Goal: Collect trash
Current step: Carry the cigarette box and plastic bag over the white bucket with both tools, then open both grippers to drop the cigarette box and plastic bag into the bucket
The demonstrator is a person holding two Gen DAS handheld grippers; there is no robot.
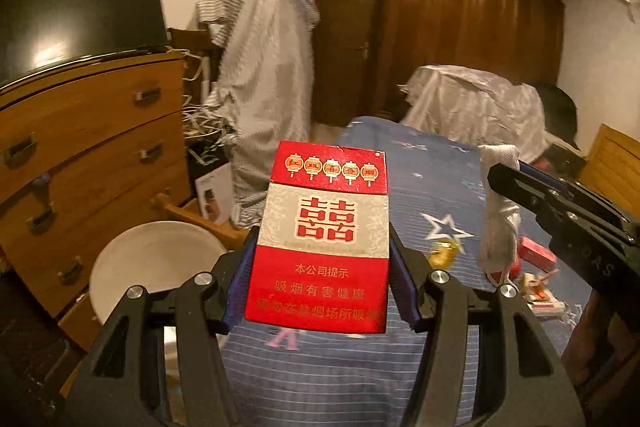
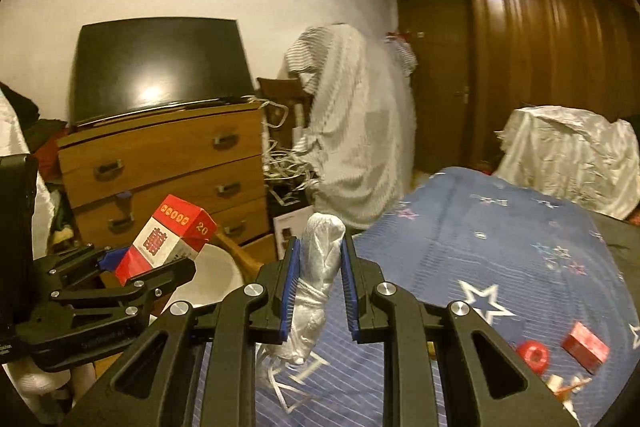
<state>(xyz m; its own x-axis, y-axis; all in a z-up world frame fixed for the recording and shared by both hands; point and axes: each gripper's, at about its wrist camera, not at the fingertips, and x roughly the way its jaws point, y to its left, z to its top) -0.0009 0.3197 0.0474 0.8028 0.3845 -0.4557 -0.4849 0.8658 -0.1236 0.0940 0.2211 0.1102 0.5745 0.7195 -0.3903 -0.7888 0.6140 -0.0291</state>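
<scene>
Pinching cigarette pack (image 1: 324,239), left tool (image 1: 323,283) hangs past bed edge (image 1: 256,367); basin (image 1: 152,267) at 9 o'clock; right tool (image 2: 320,291) clamps wrapper (image 2: 316,287).

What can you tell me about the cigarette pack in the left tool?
The cigarette pack is a red and white cardboard box with a red double-happiness character, a row of lanterns on its closed lid and white Chinese warning text below. It stands upright, clamped at both sides between the left tool's blue pads, held above the blue bedspread.

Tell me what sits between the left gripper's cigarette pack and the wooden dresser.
The white basin lies between the cigarette pack and the dresser, seen in the right wrist view.
</scene>
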